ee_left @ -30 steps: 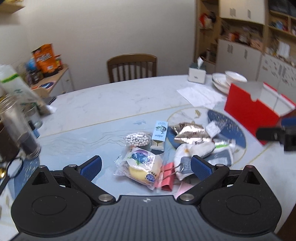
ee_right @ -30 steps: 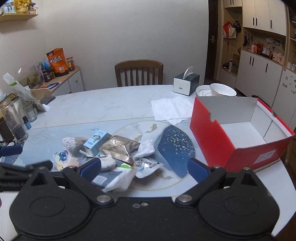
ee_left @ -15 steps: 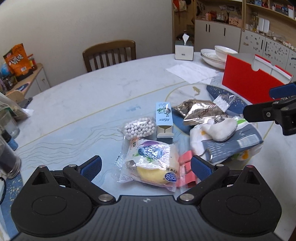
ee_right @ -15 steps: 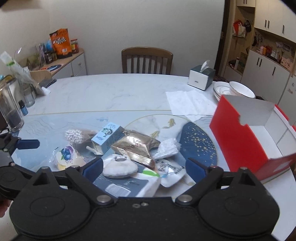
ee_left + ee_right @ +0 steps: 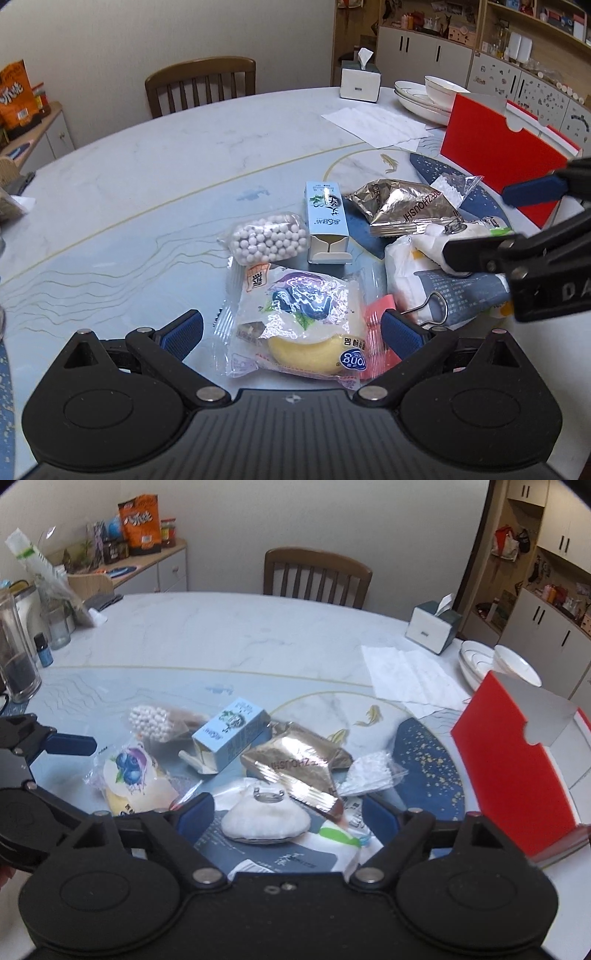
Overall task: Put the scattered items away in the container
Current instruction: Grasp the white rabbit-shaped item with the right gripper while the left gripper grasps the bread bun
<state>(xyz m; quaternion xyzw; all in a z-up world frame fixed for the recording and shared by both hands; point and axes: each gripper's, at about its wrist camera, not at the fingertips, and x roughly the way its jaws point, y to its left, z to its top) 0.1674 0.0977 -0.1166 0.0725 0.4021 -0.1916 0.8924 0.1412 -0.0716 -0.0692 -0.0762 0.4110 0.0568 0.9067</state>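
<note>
White fluff of the coin purse (image 5: pixel 264 818) is now bracketed by the right gripper (image 5: pixel 286 818), lowered since a second ago, jaws closing, untouched; the left gripper (image 5: pixel 291 332) gapes around the bread packet (image 5: pixel 295 325). The red box (image 5: pixel 517 771) waits at 3 o'clock.

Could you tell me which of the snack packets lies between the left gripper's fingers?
The clear blueberry-print cake packet; the pellet bag and gold foil pouch lie farther away.

Round marble surface (image 5: pixel 155 162) with blue fish pattern. On it, clustered: bead bag (image 5: pixel 267 237), blue carton (image 5: pixel 325 221) lying flat, gold foil packet (image 5: pixel 406 206), wrapped bun (image 5: pixel 299 325), pink clip (image 5: pixel 380 339), white-blue pouch (image 5: pixel 436 291). Farther back: red box (image 5: pixel 495 158), paper sheets (image 5: pixel 380 122), stacked plates (image 5: pixel 424 99), tissue box (image 5: pixel 360 79).
</note>
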